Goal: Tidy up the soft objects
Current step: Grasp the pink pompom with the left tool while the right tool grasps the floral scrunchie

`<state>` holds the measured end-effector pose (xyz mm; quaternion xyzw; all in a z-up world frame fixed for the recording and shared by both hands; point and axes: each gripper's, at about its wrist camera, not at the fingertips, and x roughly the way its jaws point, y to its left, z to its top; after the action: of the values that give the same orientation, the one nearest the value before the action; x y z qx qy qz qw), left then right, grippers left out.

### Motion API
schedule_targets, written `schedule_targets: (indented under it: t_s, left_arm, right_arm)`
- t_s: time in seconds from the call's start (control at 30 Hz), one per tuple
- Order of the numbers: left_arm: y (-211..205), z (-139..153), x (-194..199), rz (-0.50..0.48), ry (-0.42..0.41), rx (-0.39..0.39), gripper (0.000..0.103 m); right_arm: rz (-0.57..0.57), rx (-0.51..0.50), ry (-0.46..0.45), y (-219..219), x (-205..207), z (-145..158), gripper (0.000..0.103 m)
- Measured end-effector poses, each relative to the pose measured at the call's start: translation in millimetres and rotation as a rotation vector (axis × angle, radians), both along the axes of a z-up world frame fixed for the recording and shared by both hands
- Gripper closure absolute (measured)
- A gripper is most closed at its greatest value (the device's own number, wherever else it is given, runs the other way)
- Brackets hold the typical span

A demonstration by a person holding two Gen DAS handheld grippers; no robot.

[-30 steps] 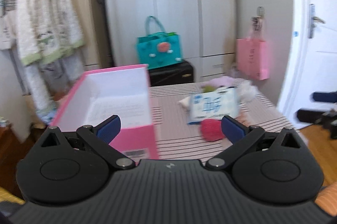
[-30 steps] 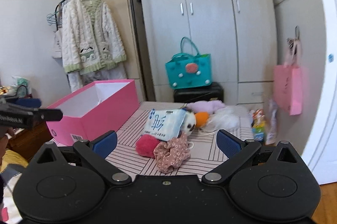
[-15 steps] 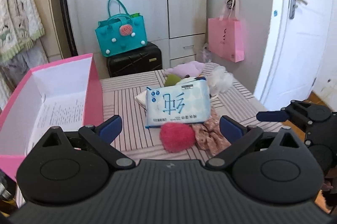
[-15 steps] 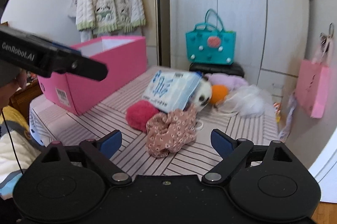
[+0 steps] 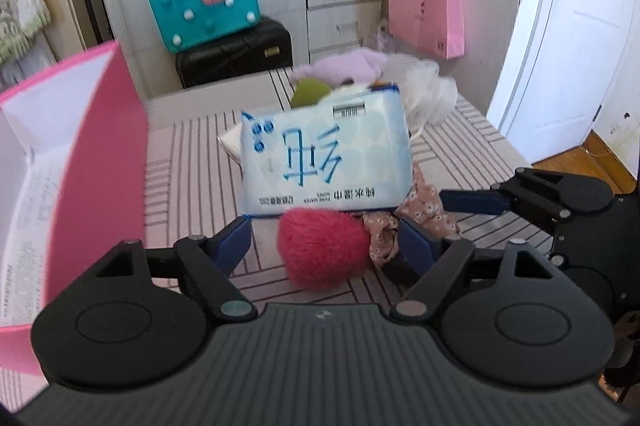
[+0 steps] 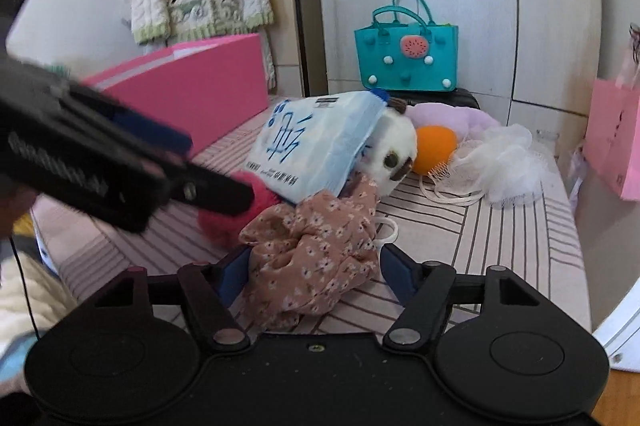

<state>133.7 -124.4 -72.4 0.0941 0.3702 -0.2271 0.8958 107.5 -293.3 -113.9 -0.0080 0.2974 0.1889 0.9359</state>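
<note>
A pile of soft things lies on the striped table (image 5: 192, 145). In the left wrist view my left gripper (image 5: 326, 244) is open around a red fluffy pom-pom (image 5: 324, 250), with a blue-and-white wipes pack (image 5: 326, 161) leaning just behind it. In the right wrist view my right gripper (image 6: 314, 272) is open around a brown floral fabric scrunchie (image 6: 316, 258). The pack (image 6: 316, 141) rests on a white plush toy (image 6: 394, 145). An open pink box (image 5: 60, 161) stands at the left.
An orange ball (image 6: 434, 149), a lilac plush (image 6: 460, 117) and a white mesh pouf (image 6: 508, 165) lie at the table's far end. A teal bag (image 5: 204, 5) sits on a black case behind. A pink bag (image 5: 426, 9) hangs by the door.
Both grippers moved forward and down to the pile. The left now brackets the red pom-pom, the right brackets the floral scrunchie. The jaws have narrowed.
</note>
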Motion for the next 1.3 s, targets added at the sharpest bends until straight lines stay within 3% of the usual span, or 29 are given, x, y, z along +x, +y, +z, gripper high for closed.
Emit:
schedule_targets:
  t_s: [0.07, 0.13, 0.2, 0.3, 0.63, 0.8, 1.13, 1.3]
  left_arm:
    - [-2, -4, 4, -0.003, 0.009, 0.005, 0.027]
    - [-2, -7, 7, 0.001, 0.014, -0.003, 0.027]
    - [-3, -9, 10, 0.003, 0.026, -0.012, 0.030]
    - [-3, -13, 12, 0.002, 0.048, -0.020, 0.036]
    - [-8, -27, 20, 0.018, 0.096, -0.011, 0.039]
    - [-6, -33, 22, 0.038, 0.116, -0.027, 0.048]
    - [2, -35, 17, 0.052, 0.089, -0.065, 0.057]
    - [8, -30, 8, 0.082, 0.046, -0.019, 0.058]
  right_arm:
    - [0.009, 0.014, 0.001, -3, 2, -2, 0.034]
    - [0.013, 0.013, -0.009, -5, 1, -4, 0.051]
    - [0.012, 0.022, -0.008, -8, 1, -3, 0.076]
    - [0.009, 0.033, 0.005, -12, -2, 1, 0.088]
    - [-0.021, -0.001, 0.032, -17, -8, 6, 0.089]
    - [-0.026, 0.007, 0.043, -18, -6, 4, 0.089]
    - [-0.026, 0.015, 0.041, -19, -7, 3, 0.087]
    - [-0.048, -0.010, 0.017, -18, -14, 6, 0.087]
